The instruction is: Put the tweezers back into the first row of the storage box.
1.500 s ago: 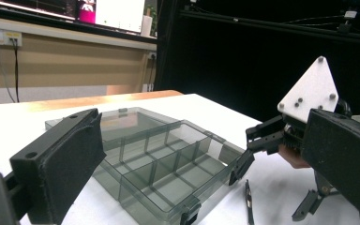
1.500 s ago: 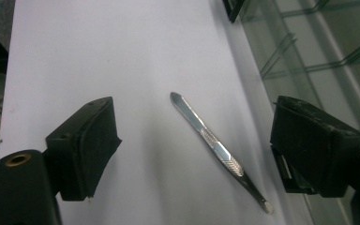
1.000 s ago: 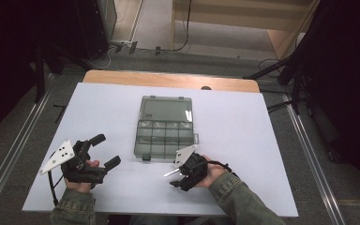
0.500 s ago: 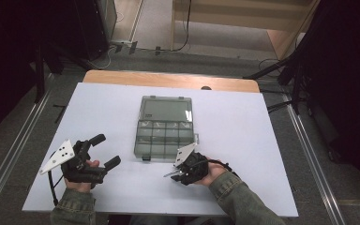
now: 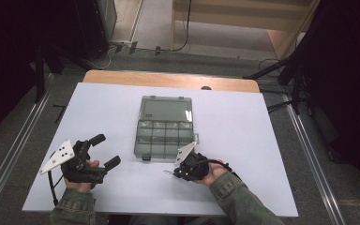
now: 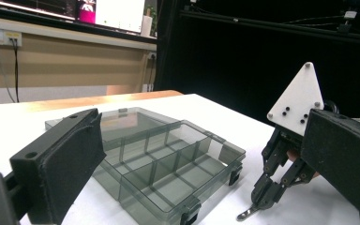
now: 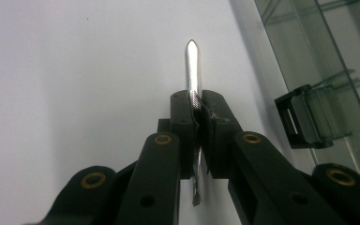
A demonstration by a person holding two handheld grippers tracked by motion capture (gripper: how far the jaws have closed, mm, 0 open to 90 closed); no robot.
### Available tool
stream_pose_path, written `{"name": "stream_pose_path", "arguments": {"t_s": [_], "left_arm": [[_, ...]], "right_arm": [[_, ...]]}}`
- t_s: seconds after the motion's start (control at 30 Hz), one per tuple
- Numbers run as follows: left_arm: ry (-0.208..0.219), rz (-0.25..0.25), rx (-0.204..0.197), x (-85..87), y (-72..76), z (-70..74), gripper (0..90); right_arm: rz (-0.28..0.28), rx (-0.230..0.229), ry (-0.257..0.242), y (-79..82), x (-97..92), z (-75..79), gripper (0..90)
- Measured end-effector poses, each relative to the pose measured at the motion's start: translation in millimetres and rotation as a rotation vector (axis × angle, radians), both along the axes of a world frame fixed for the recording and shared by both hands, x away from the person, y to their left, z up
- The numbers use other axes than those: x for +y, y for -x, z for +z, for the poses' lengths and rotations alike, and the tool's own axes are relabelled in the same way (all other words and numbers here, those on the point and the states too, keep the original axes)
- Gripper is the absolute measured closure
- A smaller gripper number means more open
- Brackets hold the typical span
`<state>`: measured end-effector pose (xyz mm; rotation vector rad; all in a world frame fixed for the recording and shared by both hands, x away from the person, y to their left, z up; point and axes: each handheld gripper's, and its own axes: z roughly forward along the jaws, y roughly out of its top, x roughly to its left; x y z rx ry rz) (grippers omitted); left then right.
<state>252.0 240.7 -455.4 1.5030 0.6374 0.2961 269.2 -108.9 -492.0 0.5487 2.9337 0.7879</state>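
Nearest the person, the right gripper [image 5: 174, 172] has shifted slightly toward the table's near edge, jaws clamped on a slim, pointed silver metal pin [image 7: 192, 70] that juts beyond them. The left gripper [image 5: 104, 151] rests unmoved, jaws spread wide and empty. Beyond both lies the open smoky-grey clear plastic compartment box [image 5: 165, 126]. The pin seems picked up, probably bound for a compartment.

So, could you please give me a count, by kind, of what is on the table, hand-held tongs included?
Clear compartment box, lid open: 1
Slim metal tool, clamped in the right tongs: 1
Hand-held tongs: 2, the right plus the left tongs, open and holding nothing
Total: 4
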Motion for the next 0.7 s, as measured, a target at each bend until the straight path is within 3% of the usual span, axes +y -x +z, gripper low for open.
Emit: {"name": "stream_pose_path", "arguments": {"t_s": [0.3,0.7], "left_arm": [[-0.001,-0.003,-0.004,-0.4,0.1,0.0,0.0],[-0.001,-0.003,-0.003,-0.2,0.0,0.1,0.0]], "right_arm": [[-0.008,-0.012,-0.024,-1.8,-6.0,7.1,85.9],[-0.006,-0.056,-0.083,-10.7,-6.7,35.9,85.9]]}}
